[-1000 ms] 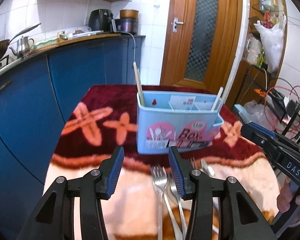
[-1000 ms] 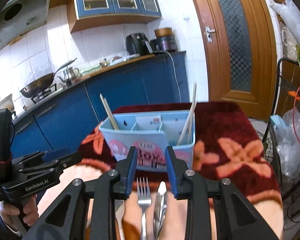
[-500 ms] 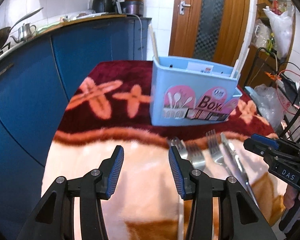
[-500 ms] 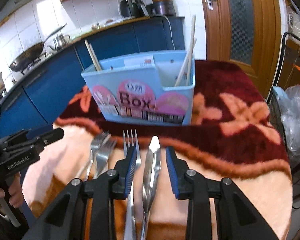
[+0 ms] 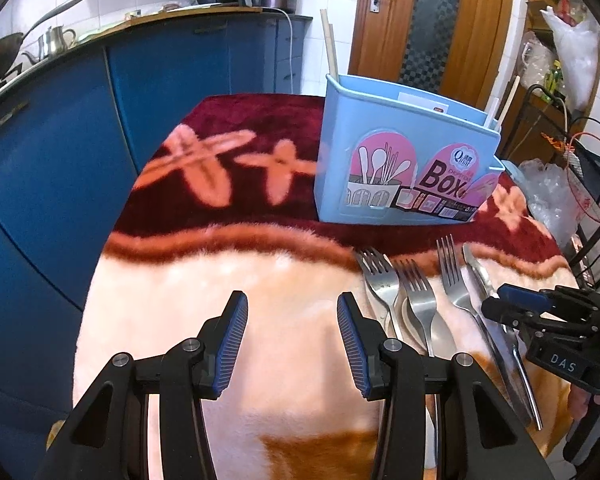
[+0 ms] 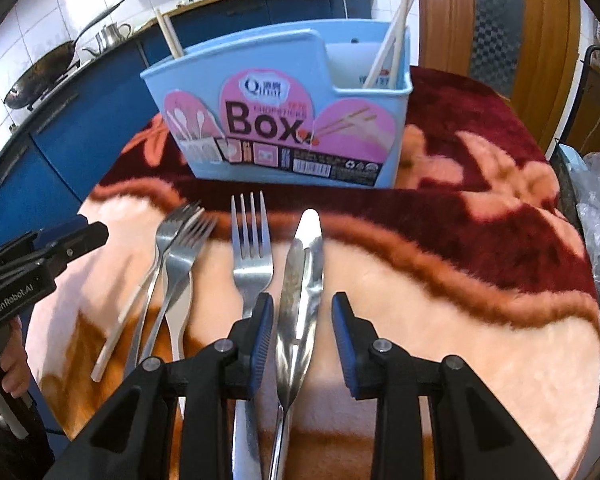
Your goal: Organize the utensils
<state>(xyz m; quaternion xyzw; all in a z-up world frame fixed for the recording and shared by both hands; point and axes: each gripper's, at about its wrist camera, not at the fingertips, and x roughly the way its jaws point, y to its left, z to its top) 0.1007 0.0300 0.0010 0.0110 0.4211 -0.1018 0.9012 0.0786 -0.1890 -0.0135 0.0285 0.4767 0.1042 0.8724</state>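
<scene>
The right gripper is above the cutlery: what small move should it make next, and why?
Probably lower a little and close. The right gripper is open, its fingers either side of the knife lying on the blanket, not yet pressing on it. The blue box waits behind.

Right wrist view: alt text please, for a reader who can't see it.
Right gripper with open jaws straddling a table knife on a plush blanket. Three forks lie left of it, a blue utensil box holding chopsticks behind.
</scene>
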